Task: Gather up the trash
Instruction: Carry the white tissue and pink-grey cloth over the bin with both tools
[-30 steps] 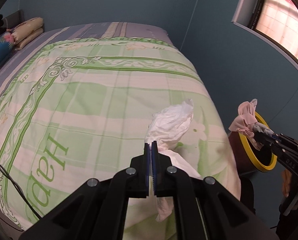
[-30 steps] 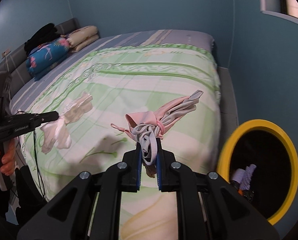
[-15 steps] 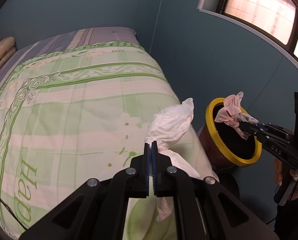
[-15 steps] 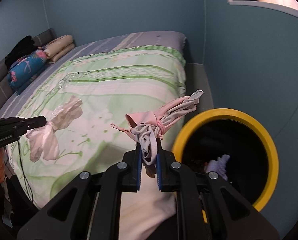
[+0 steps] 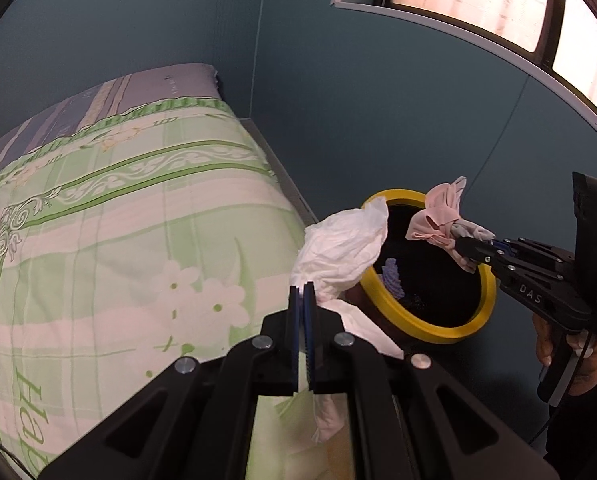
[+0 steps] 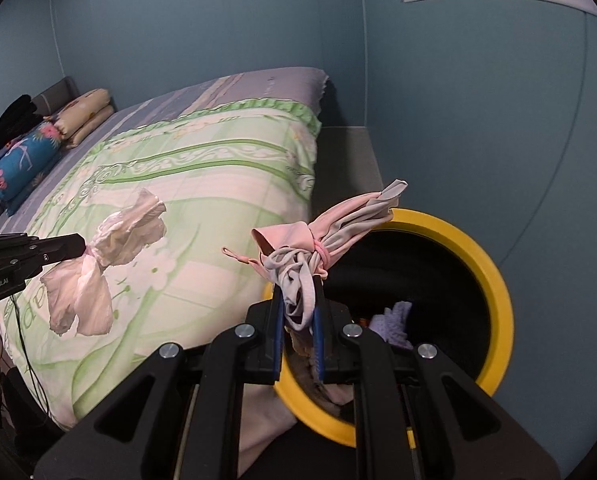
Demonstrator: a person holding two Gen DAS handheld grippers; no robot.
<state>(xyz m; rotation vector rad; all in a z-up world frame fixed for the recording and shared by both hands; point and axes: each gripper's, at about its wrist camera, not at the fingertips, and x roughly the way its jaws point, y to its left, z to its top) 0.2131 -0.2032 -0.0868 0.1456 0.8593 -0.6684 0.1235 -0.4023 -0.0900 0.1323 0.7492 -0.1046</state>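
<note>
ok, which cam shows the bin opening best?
Left wrist: the bin's yellow rim shows nearly whole, with only the tissue and cloth bundle overlapping it. In the right wrist view the right gripper and bundle cover its left side.

2 tongs are seen: the left tongs point(image 5: 303, 292) and the right tongs point(image 6: 298, 304). 1 white crumpled tissue point(image 5: 344, 252) and 1 pink-and-grey cloth bundle point(image 6: 318, 240) are counted. 1 yellow-rimmed bin point(image 6: 494, 280) is seen, with 1 purple item point(image 6: 392, 322) inside. 1 bed point(image 6: 218, 184) is shown, and 3 pillows point(image 6: 26, 160) are counted.
</note>
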